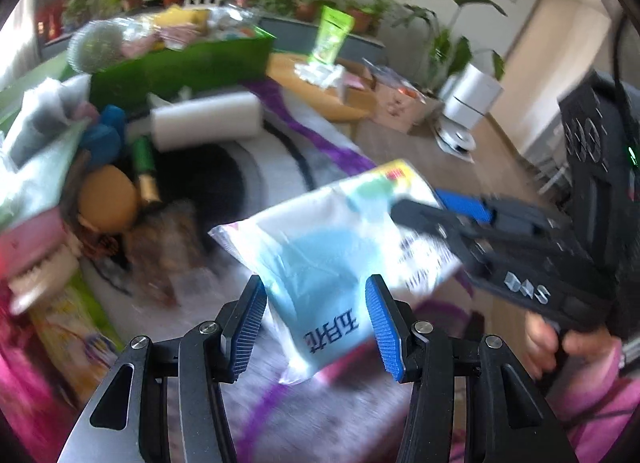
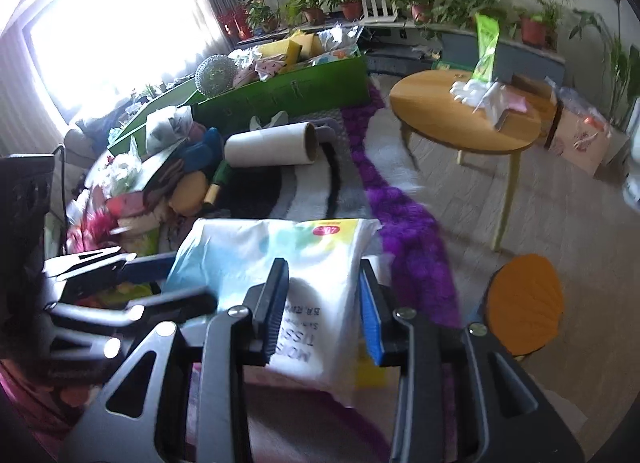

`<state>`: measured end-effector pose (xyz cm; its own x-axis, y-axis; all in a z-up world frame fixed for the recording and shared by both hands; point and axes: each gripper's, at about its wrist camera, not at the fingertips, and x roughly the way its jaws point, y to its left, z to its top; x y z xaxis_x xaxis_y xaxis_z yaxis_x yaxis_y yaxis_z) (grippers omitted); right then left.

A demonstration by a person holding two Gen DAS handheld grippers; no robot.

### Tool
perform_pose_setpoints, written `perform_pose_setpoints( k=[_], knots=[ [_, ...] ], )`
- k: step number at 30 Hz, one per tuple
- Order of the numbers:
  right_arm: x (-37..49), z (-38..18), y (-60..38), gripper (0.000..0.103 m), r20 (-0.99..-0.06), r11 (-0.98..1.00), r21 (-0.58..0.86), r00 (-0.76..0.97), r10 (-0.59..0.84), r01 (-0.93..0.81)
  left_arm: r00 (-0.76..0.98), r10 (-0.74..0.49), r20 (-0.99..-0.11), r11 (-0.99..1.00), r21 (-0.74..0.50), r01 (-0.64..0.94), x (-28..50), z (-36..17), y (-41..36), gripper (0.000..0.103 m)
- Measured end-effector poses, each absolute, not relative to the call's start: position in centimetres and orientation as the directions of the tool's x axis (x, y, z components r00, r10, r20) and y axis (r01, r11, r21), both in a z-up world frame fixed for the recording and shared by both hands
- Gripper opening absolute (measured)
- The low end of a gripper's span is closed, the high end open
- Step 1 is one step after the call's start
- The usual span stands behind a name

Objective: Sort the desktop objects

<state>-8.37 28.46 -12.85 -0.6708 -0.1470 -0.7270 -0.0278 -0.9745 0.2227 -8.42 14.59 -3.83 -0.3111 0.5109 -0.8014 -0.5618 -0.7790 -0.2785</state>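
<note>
with both grippers' jaws pinching the tissue pack point(image 2: 280, 263) aloft, next it needs carrying to its sorting spot.

We hold a gripper in each hand, both tilted downward. Our left gripper point(image 1: 316, 327) has its blue pads point(image 1: 380, 327) pressed on the near end of a tissue pack point(image 1: 320, 263). Our right gripper point(image 2: 324, 315) clamps the pack's other end between its two fingers. In the left view our right hand point(image 1: 560, 347) shows at the right edge, fingers wrapped around the black handle, with a pink sleeve point(image 1: 600, 403) below it.
</note>
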Motion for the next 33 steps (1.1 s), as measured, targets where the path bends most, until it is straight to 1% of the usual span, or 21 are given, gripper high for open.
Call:
perform_pose_setpoints(
  k=[3, 5, 7, 8, 11, 16, 18, 22, 25, 28, 33],
  knots=[
    [-7.8, -13.1, 29.2, 0.039, -0.729, -0.980, 0.194, -0.675, -0.112, -0.047, -0.301, 0.499, -0.812, -0.784, -0.275, -0.557, -7.9, -4.6, 15.3, 0.051],
    [-7.7, -13.8, 29.8, 0.040, -0.739, -0.971, 0.233, -0.659, -0.140, -0.055, -0.304, 0.498, -0.812, -0.795, -0.288, -0.534, -8.1, -4.7, 15.0, 0.051],
    [-7.5, -14.4, 30.2, 0.044, -0.747, -0.964, 0.260, -0.645, -0.163, -0.057, -0.315, 0.492, -0.812, -0.811, -0.295, -0.505, -8.2, -4.8, 14.6, 0.051],
    [-7.2, -14.5, 30.3, 0.044, -0.745, -0.961, 0.272, -0.643, -0.175, -0.053, -0.318, 0.489, -0.812, -0.817, -0.299, -0.493, -8.1, -4.8, 14.4, 0.051],
    [-6.8, -14.5, 30.5, 0.048, -0.748, -0.959, 0.281, -0.636, -0.189, -0.046, -0.316, 0.485, -0.815, -0.828, -0.312, -0.466, -8.1, -4.9, 14.4, 0.051],
    [-5.9, -14.6, 30.2, 0.048, -0.756, -0.961, 0.277, -0.620, -0.209, -0.013, -0.306, 0.494, -0.813, -0.825, -0.329, -0.460, -8.1, -5.1, 14.8, 0.051],
    [-5.8, -14.7, 30.0, 0.045, -0.757, -0.965, 0.263, -0.621, -0.203, -0.006, -0.307, 0.494, -0.814, -0.824, -0.326, -0.463, -8.1, -5.0, 15.0, 0.051],
    [-5.4, -14.3, 28.8, 0.043, -0.753, -0.982, 0.186, -0.641, -0.150, 0.011, -0.338, 0.460, -0.821, -0.826, -0.256, -0.503, -7.1, -4.5, 16.0, 0.051],
    [-5.2, -13.8, 29.2, 0.040, -0.742, -0.980, 0.198, -0.653, -0.155, 0.007, -0.350, 0.467, -0.812, -0.820, -0.250, -0.515, -6.7, -3.8, 16.1, 0.051],
    [-4.8, -13.1, 29.5, 0.039, -0.718, -0.976, 0.220, -0.678, -0.160, -0.002, -0.408, 0.442, -0.799, -0.829, -0.189, -0.527, -6.2, -2.6, 16.4, 0.051],
    [-4.6, -11.2, 28.4, 0.039, -0.677, -0.977, 0.209, -0.717, -0.165, 0.028, -0.514, 0.411, -0.753, -0.848, -0.109, -0.518, -5.9, -0.1, 15.5, 0.051]
  ],
)
